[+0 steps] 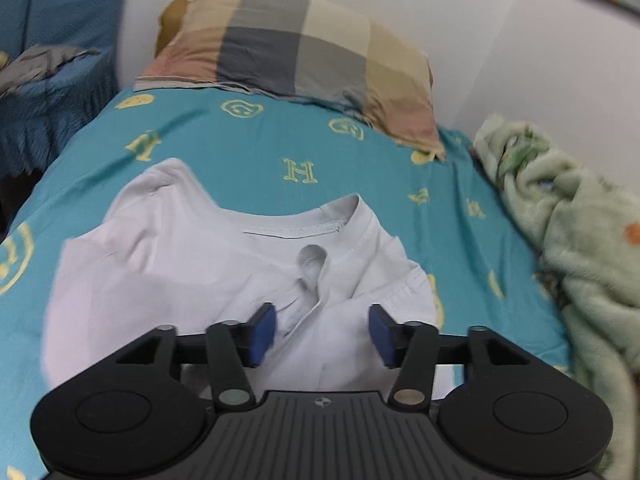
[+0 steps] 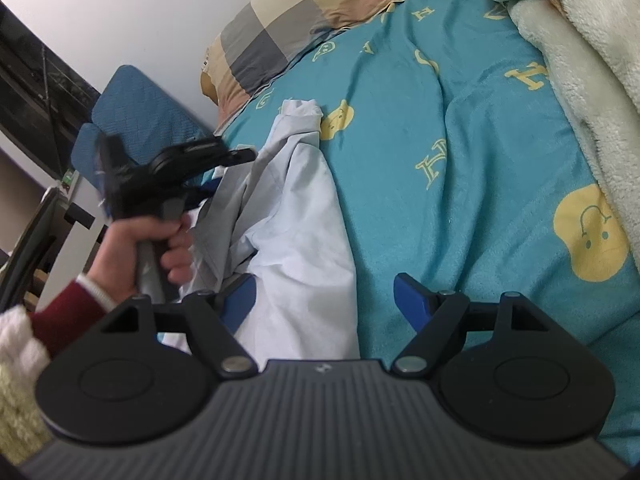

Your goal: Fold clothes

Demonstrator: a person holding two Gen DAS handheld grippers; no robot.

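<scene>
The left gripper (image 1: pixel 322 332) is seen with its blue fingers (image 1: pixel 262 334) spread wide above the crumpled middle of a white T-shirt (image 1: pixel 168 264), nothing being held; the right gripper (image 2: pixel 324 304) is likewise spread wide at the shirt's edge, empty. The shirt is laid on a teal bedsheet (image 1: pixel 240 140). Farther off, a checked pillow (image 1: pixel 288 44) and a green blanket (image 1: pixel 580 220) are noted; no containers are seen.

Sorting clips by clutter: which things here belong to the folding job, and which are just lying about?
Belongs to the job:
white T-shirt, crumpled on the bedsheet
left tool, open
right tool, open

Just lying about:
checked pillow
green fleece blanket
blue chair
</scene>
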